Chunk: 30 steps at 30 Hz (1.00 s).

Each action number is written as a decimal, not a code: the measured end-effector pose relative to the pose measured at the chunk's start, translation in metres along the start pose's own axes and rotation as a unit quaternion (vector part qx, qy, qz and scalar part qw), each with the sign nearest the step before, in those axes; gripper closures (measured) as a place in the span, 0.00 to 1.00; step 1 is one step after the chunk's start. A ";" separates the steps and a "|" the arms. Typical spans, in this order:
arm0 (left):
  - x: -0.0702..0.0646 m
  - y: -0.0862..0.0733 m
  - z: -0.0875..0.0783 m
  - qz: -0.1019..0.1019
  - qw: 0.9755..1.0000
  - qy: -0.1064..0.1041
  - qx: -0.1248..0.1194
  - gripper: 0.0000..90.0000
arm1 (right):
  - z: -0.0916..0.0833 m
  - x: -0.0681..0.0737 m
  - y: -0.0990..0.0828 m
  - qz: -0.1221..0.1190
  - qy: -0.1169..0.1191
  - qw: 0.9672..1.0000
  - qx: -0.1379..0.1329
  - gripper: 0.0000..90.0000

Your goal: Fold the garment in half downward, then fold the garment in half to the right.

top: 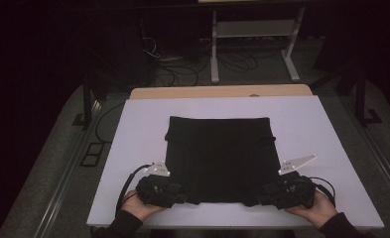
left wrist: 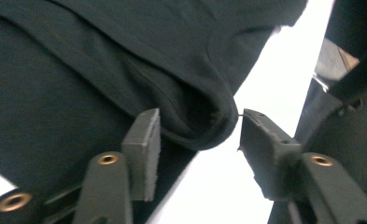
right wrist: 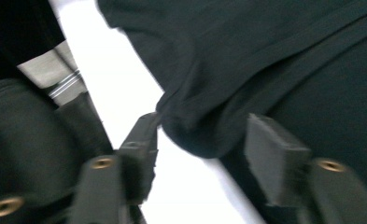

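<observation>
A black folded garment (top: 217, 158) lies flat on the white table top (top: 311, 124). At its near left corner rests my left gripper (top: 185, 196), held in a hand. In the left gripper view the jaws of the left gripper (left wrist: 197, 135) stand apart, with a rounded fold of the garment (left wrist: 204, 126) loose between the pads. My right gripper (top: 263, 195) rests at the near right corner. Its jaws (right wrist: 202, 135) are also apart, and a folded corner of the cloth (right wrist: 195, 130) sits between them without being pinched.
The white top lies on a wooden table whose far edge (top: 222, 91) shows behind it. Beyond that, a white frame stand (top: 254, 29) and loose cables (top: 182, 69) sit on the dark floor. Bare white surface surrounds the garment on all sides.
</observation>
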State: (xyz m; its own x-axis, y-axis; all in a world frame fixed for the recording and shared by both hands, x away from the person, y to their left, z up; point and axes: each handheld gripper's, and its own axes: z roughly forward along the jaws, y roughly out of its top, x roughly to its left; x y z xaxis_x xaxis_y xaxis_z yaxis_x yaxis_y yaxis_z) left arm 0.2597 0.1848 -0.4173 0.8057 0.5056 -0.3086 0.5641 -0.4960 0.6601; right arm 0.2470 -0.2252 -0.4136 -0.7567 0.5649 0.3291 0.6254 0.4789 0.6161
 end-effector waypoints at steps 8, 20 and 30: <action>0.007 0.001 -0.017 -0.031 0.998 0.020 -0.042 0.27 | -0.005 -0.002 0.012 -0.002 -0.011 1.000 -0.026 0.16; 0.025 -0.007 -0.030 -0.088 0.993 0.055 -0.058 0.00 | -0.006 -0.002 0.027 -0.006 -0.027 0.998 -0.053 0.00; 0.031 -0.013 -0.027 -0.111 0.991 0.059 -0.041 0.00 | -0.001 -0.003 0.048 -0.029 -0.039 0.997 -0.058 0.00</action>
State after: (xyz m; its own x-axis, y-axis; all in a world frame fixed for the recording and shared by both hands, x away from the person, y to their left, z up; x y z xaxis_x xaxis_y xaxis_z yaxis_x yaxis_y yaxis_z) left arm 0.2730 0.2258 -0.4170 0.6345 0.6771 -0.3728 0.7039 -0.3069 0.6405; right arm 0.2786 -0.2046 -0.3844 -0.7707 0.5917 0.2365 0.5517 0.4339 0.7123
